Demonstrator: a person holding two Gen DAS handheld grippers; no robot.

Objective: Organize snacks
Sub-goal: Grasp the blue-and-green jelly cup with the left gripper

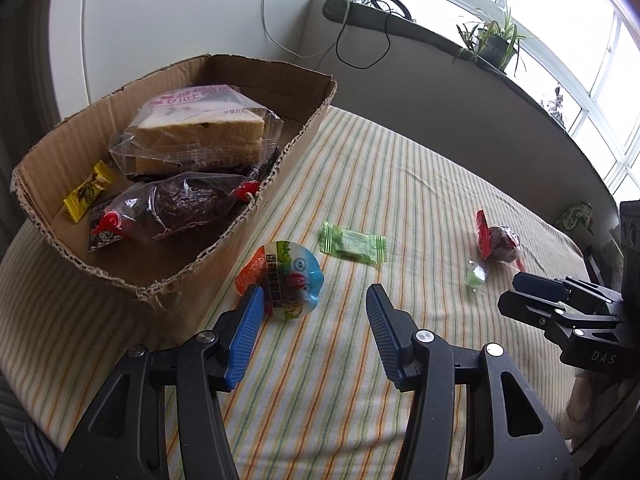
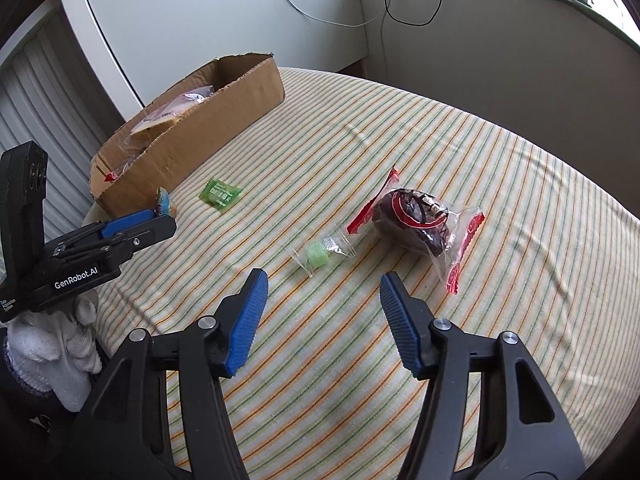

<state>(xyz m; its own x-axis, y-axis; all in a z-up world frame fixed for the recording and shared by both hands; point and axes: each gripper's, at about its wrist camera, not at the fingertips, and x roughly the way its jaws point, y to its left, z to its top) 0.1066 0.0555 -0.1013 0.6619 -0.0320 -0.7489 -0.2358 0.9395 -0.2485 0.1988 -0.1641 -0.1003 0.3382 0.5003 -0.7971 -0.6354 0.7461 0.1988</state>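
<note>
"GenRobot.AI" on left gripper [image 2: 154, 222]

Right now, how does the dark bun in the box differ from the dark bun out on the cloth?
The boxed bun lies inside the cardboard box, partly under the cake slices; the loose bun lies alone on the striped cloth. The boxed bun lies long and flat; the loose bun looks rounder and more bunched. Both are dark brown, in clear wrappers with red ends.

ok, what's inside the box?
In the box: a wrapped cake slice lying partly on a dark bun in a clear bag, and a yellow candy. Whatever is under the cake and bun is hidden.
</note>
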